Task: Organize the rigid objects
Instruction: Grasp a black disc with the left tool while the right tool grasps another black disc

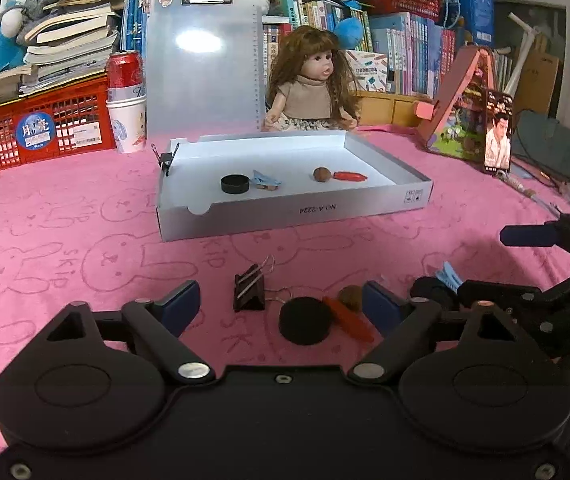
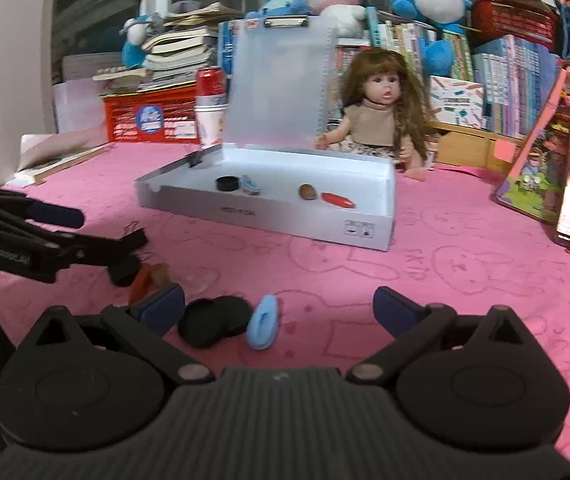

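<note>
Here both hand-held grippers, left (image 1: 281, 308) and right (image 2: 279, 308), gape empty; white box (image 1: 285, 216) reads "NO.A-2224".

White shallow box (image 1: 293, 210) lies flat on the pink cloth, open top up, far centre; inside, left to right: black round cap (image 1: 235, 183), light blue clip (image 1: 265, 179) just beside it, brown nut (image 1: 320, 174) touching a red capsule-shaped piece (image 1: 350, 176); a small black binder clip (image 1: 166, 159) grips the box's far left wall. On the cloth, near side: black binder clip (image 1: 249, 289) resting on its side, handles pointing far; black round disc (image 1: 305, 320) to its right; red elongated piece (image 1: 349, 318) touching the disc; brown nut (image 1: 351, 297) just behind it; further right, two overlapping black discs (image 2: 215, 321) and a light blue clip (image 2: 263, 322) just beside them.
</note>
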`<state>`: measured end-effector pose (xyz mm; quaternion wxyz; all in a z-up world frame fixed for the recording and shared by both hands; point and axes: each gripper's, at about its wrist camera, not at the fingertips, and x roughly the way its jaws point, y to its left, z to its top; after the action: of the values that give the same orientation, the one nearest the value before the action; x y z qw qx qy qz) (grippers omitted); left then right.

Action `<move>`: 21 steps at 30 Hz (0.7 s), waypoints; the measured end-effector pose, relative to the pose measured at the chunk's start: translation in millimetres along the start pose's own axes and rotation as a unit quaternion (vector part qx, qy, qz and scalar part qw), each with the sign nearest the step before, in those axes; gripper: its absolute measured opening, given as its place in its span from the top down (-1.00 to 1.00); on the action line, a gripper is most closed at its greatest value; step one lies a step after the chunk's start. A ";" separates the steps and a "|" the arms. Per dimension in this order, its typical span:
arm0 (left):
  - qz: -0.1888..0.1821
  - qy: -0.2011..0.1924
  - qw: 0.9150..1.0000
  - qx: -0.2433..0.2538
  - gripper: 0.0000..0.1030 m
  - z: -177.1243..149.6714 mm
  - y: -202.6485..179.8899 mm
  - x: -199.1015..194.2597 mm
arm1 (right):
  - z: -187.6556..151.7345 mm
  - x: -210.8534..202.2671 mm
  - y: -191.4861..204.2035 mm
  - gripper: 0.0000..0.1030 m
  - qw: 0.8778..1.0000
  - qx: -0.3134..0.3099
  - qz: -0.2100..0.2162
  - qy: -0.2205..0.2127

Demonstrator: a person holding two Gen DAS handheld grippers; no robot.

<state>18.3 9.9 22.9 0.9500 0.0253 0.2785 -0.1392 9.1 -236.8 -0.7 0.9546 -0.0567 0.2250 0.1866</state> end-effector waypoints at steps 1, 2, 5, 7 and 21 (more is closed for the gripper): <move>-0.004 0.000 1.000 0.001 -0.50 -1.9 -0.3 -1.3 | -1.6 -1.6 3.9 -1.00 1.000 -0.008 0.006 -0.001; -0.008 0.001 1.000 0.000 -0.44 -3.7 -0.6 -2.2 | -3.1 -2.4 7.4 -1.00 1.000 -0.015 0.009 -0.001; -0.021 0.014 1.000 -0.003 -0.26 -8.3 -0.9 -1.9 | -6.7 -4.5 20.1 -1.00 0.999 -0.043 0.017 0.001; -0.025 0.019 0.999 -0.004 -0.15 -11.1 -1.4 -2.0 | -7.5 -6.1 28.8 -1.00 0.998 -0.063 0.021 -0.002; -0.020 0.021 1.000 0.011 0.16 -13.7 -6.9 10.9 | -12.6 1.6 56.7 -0.85 0.991 -0.107 0.074 0.021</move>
<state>18.0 2.2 5.7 0.9406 0.0326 0.2971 -0.1609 -16.4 -186.3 -14.0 0.9218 -0.1459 0.2270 0.2782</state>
